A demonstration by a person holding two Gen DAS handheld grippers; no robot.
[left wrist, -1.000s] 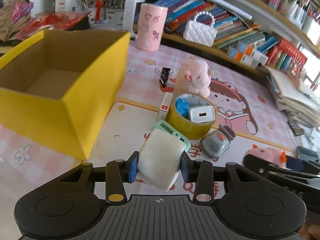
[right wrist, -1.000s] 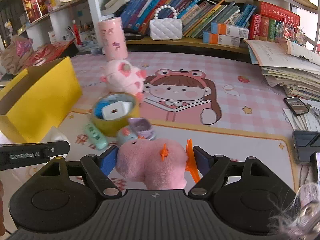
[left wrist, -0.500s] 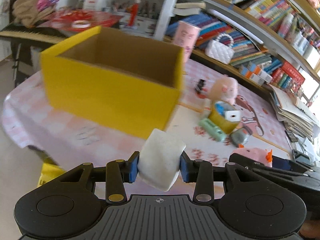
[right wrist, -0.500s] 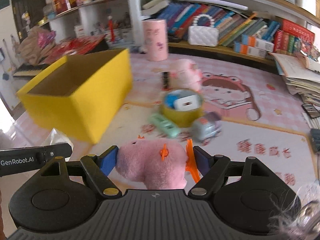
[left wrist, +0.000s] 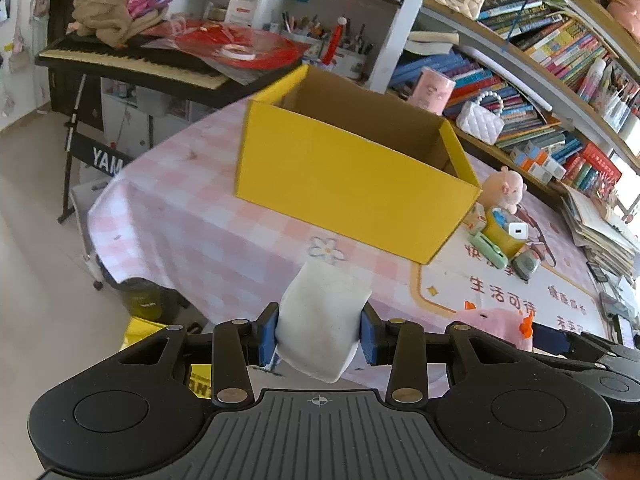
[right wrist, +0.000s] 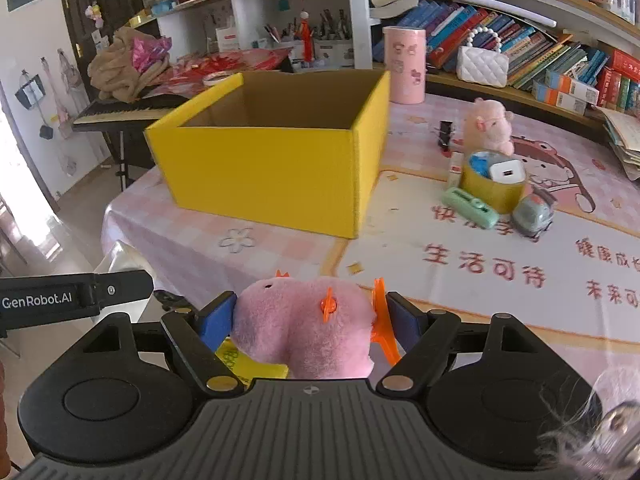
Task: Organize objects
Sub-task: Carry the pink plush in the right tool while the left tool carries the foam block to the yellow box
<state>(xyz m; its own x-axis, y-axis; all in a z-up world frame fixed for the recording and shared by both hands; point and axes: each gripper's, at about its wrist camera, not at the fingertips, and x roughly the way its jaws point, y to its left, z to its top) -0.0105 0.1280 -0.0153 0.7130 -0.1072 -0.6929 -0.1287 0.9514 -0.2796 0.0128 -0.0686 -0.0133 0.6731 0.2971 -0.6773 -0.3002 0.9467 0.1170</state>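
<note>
Left tongs (left wrist: 318, 338) clamped on a white soft block (left wrist: 322, 322), pads pressing both sides; block is off-white, rounded at the corners, faintly speckled, tilted, and sticks out ahead of and below the blue pads. Right tongs (right wrist: 308, 320) set fairly wide and closed on a pink plush toy (right wrist: 304, 326): fuzzy, rounded, with small orange plastic bits on its top and an orange piece against the right-hand pad. Both loads are held clear of the bench (left wrist: 192, 224), near its front edge. Ahead of the left tongs and a little to the right stands the yellow cardboard box (left wrist: 344, 184), open-topped, brown inside, nothing visible in the part of its interior that shows. In the right wrist view the same box (right wrist: 272, 164) sits ahead and slightly left. Ahead and right of the right tongs, well apart: a yellow round tub (right wrist: 490, 188) holding a white charger (right wrist: 506, 171), a mint-green flat gadget (right wrist: 470, 206) just beside it, a grey toy (right wrist: 532, 214), and a second pink plush (right wrist: 490, 126) standing behind them.
</note>
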